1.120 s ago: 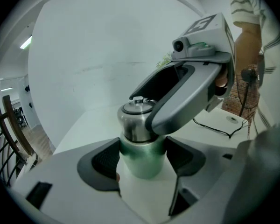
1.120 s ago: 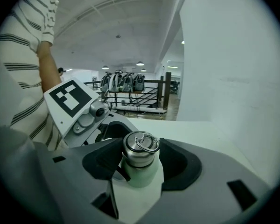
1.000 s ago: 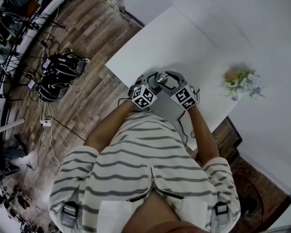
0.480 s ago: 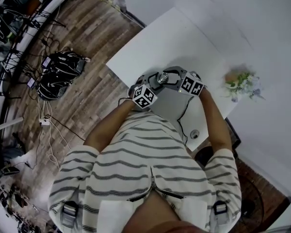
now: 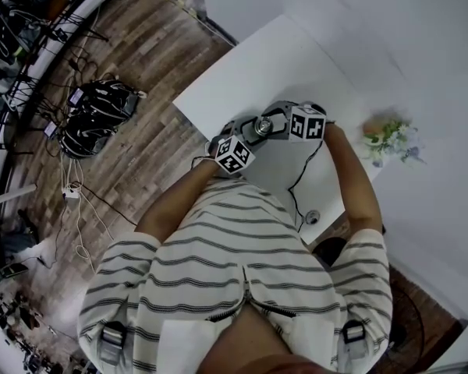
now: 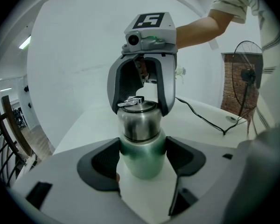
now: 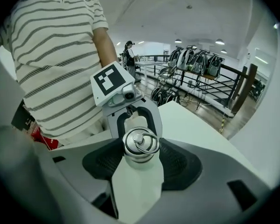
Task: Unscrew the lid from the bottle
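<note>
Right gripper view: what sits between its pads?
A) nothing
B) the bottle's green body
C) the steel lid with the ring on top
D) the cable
C: the right gripper is closed on both sides of the steel lid, while the left gripper clamps the bottle lower down.

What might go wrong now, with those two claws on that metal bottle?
The right gripper clamps the smooth steel lid; its pads might slip instead of turning it. The left gripper holds the bottle by its rounded green body; if that grip gives, the bottle may spin along with the lid. A black cable lies on the table close by and might snag a gripper.
</note>
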A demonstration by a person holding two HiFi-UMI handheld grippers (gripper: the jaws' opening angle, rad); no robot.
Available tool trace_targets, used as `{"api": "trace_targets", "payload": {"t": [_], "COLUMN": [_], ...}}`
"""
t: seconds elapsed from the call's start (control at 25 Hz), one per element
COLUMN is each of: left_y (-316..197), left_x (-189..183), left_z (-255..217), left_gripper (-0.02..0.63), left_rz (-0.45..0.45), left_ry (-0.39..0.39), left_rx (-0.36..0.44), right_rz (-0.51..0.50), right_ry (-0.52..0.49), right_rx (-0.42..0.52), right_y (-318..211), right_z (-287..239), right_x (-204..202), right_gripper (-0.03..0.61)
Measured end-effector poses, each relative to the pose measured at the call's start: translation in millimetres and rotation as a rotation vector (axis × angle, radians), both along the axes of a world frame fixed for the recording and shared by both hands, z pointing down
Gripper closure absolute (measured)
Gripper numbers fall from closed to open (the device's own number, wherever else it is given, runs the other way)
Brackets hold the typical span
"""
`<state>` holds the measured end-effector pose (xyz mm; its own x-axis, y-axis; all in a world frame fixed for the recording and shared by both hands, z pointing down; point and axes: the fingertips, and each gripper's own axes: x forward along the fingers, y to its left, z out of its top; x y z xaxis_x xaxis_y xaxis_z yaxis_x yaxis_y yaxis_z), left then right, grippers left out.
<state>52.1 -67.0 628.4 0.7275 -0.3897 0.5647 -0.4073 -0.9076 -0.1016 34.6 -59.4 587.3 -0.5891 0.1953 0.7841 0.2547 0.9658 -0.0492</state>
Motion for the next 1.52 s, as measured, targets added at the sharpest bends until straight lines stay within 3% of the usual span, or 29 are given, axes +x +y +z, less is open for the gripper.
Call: {"api": "trace_targets", "payload": {"t": [0.28,0.44,0.52,0.68,1.0,1.24,1.52], "left_y": [0,-1,-1,1,1,0,1], "left_x": [1,1,0,-1,2,0,-2], "left_z": [0,1,-1,-1,2,-1,0], "left_gripper": [0.304,0.304,0.304,0.304,0.304,0.304,0.304], "left_rz": [0.005,0.008,0.009,0.013,0.011,0.011,0.007], "left_ry": [-0.001,0.0,0.0,0.0,-0.006,-0.01,-0.013], "left_rx": [0.0,0.004,0.002,0.003,0.002,0.002,0.003], "right_rz": [-0.069,-0.033,0.017,0.18,0.645,1.009,1.215], "right_ry": [0.061,0.081,0.071,-0.059,-0.35,-0.432,-0.442], "right_rx": [0.011,-0.003,-0.034,-0.082,-0.011,0.063,0.135], "right_y": [1,0,1,2,-12,-15,-14], "right_z": [1,5,4,-9,-35,-31,-19], "right_x": [1,3,3,-2,2,2,2], "right_gripper": [0.321,0.318,0.255,0.245,0.238,0.271,0.295]}}
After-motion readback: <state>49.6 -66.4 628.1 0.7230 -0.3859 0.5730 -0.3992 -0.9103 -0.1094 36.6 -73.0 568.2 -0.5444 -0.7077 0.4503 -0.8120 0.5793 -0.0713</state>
